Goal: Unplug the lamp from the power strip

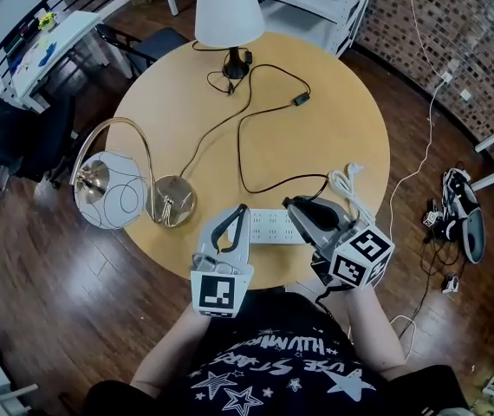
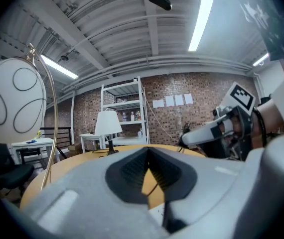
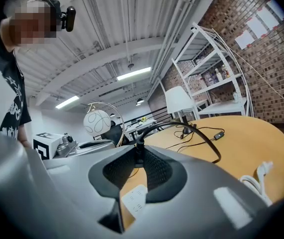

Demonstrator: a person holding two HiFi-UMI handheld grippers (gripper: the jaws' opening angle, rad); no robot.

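Our right gripper [image 1: 292,204] has its fingers clamped on the lamp's black plug [image 3: 138,146], right over the white power strip [image 1: 273,226] on the surface [image 1: 334,128]. Our left gripper [image 1: 242,208] has its fingers closed tip to tip, empty, at the strip's left end. The lamp [image 1: 228,11] stands far beyond both.

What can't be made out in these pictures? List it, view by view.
- Head view: the socket holding the plug, covered by the right gripper; the power strip at its left end, behind the left gripper.
- Left gripper view: the power strip, almost wholly behind that gripper's body.
- Right gripper view: the plug's prongs, hidden between the jaws.
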